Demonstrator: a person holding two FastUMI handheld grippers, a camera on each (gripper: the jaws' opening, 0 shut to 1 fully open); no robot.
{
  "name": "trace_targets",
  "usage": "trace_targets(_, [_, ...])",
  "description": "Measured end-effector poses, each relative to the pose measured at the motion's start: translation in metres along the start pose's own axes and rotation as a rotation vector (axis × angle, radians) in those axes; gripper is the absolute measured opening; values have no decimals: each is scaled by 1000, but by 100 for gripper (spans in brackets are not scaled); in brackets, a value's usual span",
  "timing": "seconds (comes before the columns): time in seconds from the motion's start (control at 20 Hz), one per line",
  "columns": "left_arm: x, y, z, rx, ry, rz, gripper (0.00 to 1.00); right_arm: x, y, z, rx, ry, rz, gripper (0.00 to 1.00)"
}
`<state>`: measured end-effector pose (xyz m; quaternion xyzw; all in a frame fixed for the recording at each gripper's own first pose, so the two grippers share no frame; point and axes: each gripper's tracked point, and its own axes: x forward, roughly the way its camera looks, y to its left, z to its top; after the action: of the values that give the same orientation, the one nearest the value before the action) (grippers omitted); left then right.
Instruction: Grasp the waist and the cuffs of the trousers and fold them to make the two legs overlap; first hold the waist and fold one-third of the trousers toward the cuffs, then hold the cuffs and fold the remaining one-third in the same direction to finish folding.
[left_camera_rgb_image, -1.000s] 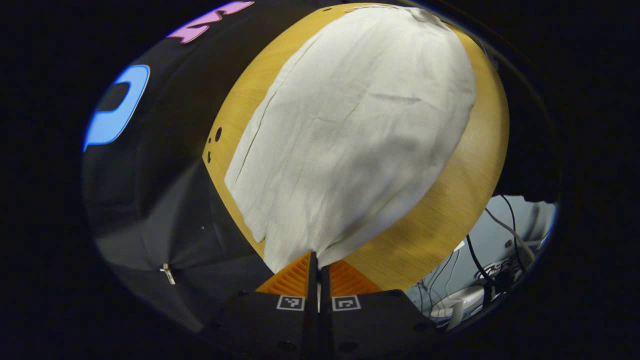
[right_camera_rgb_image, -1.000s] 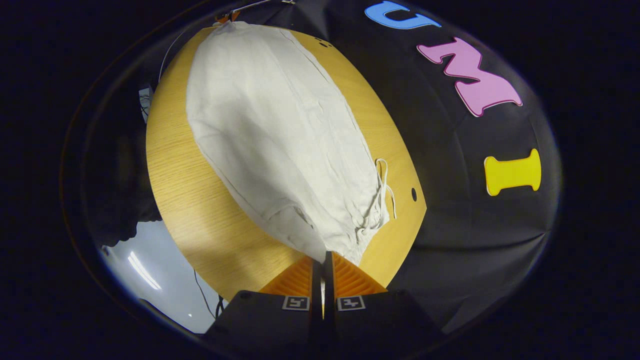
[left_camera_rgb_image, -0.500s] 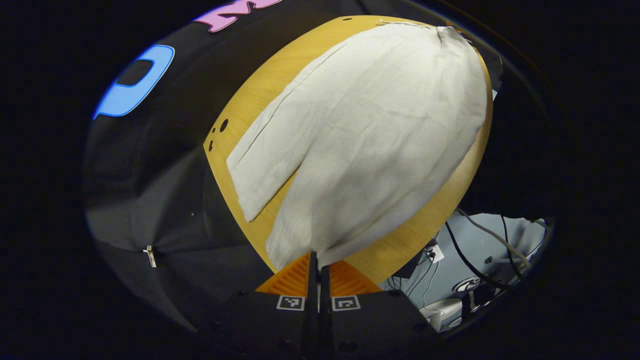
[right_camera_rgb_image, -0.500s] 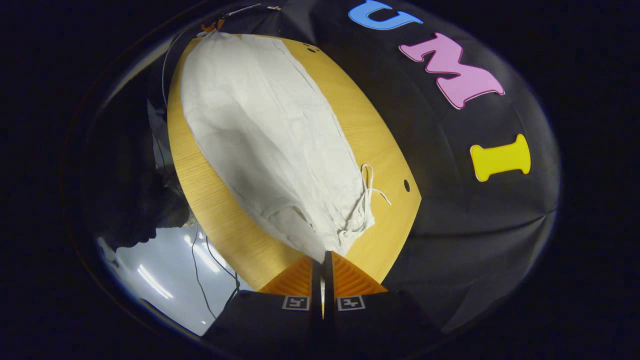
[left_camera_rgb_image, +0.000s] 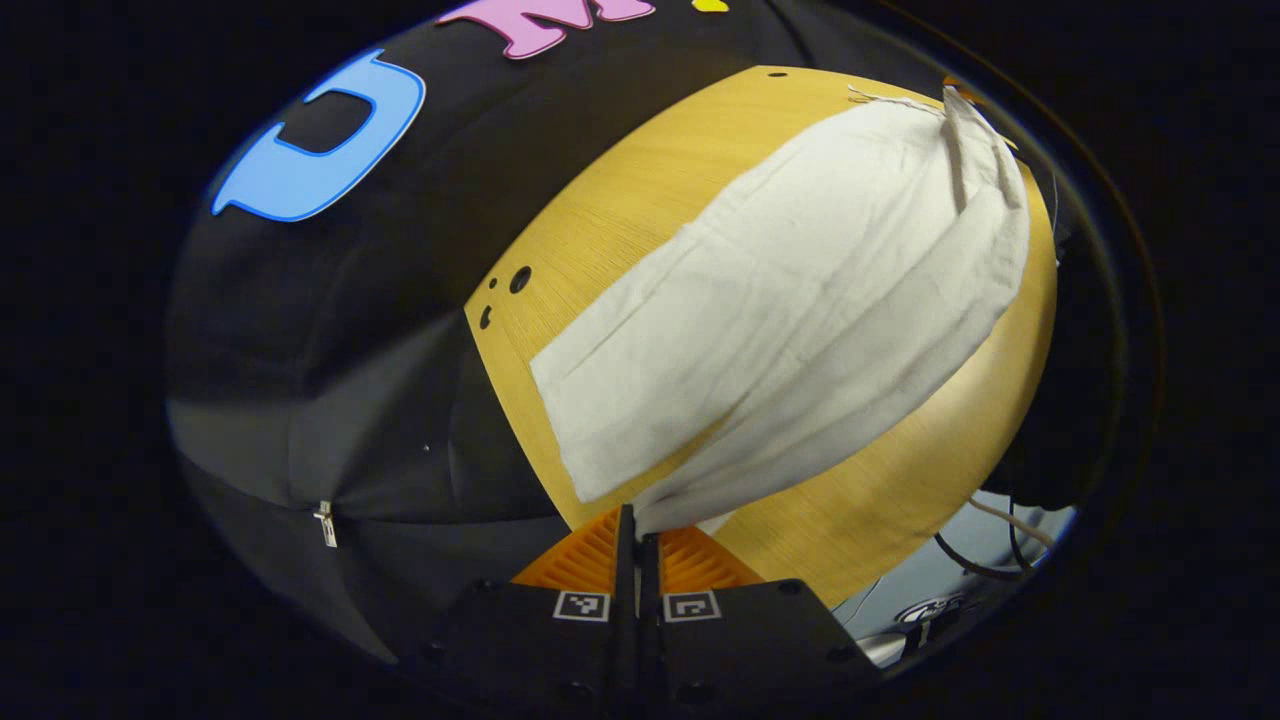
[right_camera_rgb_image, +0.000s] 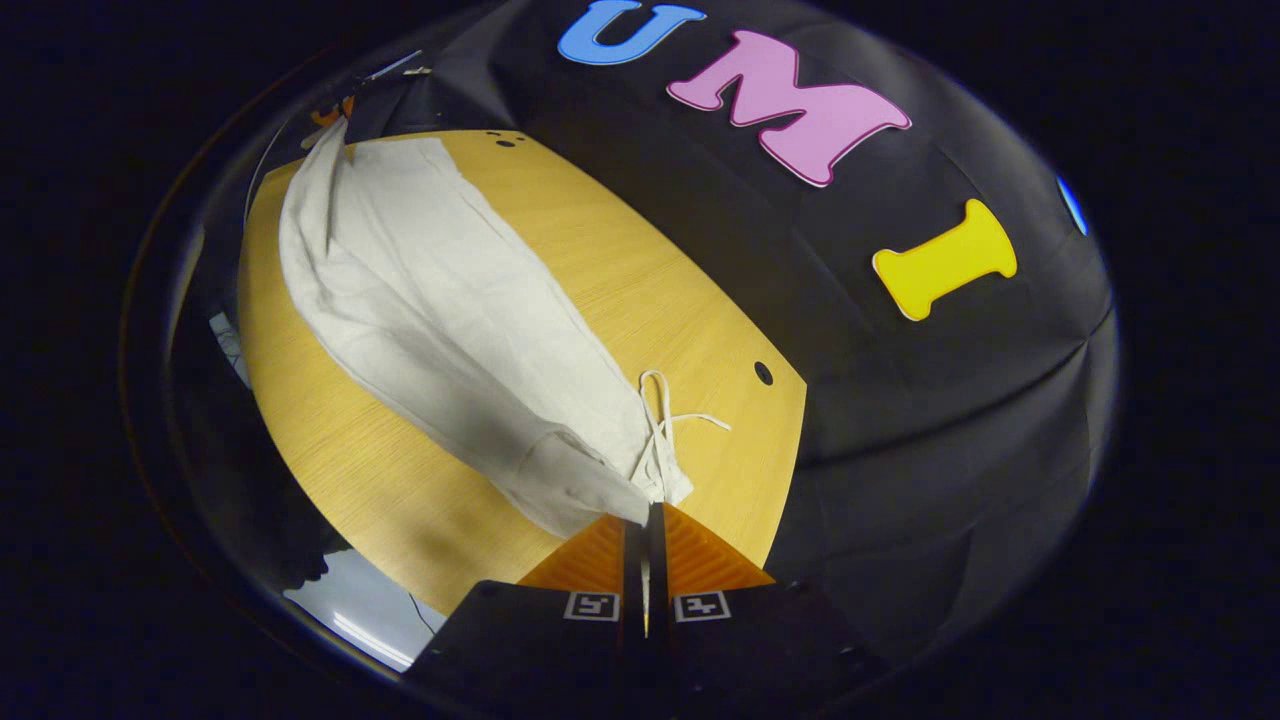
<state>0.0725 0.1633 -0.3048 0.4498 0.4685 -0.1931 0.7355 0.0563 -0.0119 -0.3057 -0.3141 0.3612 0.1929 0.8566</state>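
trousers (left_camera_rgb_image: 800, 310): off-white woven cloth, lightly creased, lying lengthways on the table (left_camera_rgb_image: 900, 480). in the left gripper view one leg is resting flat toward 10 o'clock with a straight cuff edge, while the other leg is lifting off the wood and running down to 6 o'clock. in the right gripper view the trousers (right_camera_rgb_image: 440, 310) are stretching from 10 o'clock down to 6 o'clock, with the gathered waist (right_camera_rgb_image: 650, 470) at the near end.

cord (right_camera_rgb_image: 680, 415): thin white drawstring, looping out of the waist onto the wood toward 3 o'clock.

table: round-looking light wood top with fine grain; small dark holes are showing near its edge (left_camera_rgb_image: 519, 279).

left gripper (left_camera_rgb_image: 633, 520): fingers are pressing together on a cuff corner of the raised leg.

right gripper (right_camera_rgb_image: 646, 515): fingers are pinching closed on the waist edge, just beside the cord.

cables (left_camera_rgb_image: 990, 560): dark, hanging below the table edge at 4 o'clock in the left gripper view.
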Motion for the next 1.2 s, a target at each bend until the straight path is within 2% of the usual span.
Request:
trace_targets(0.25, [35, 25, 25, -141, 7, 12, 5, 37, -18, 8, 199, 24, -36, 5])
trace_targets(0.5, [78, 22, 37, -222, 47, -37, 5, 78, -20, 9, 355, 60, -42, 5])
trace_targets(0.85, [130, 26, 47, -198, 135, -62, 5, 131, -14, -3, 383, 159, -17, 5])
trace_targets(1.2, [167, 23, 52, -119, 210, -73, 5, 162, -3, -22, 322, 256, 25, 5])
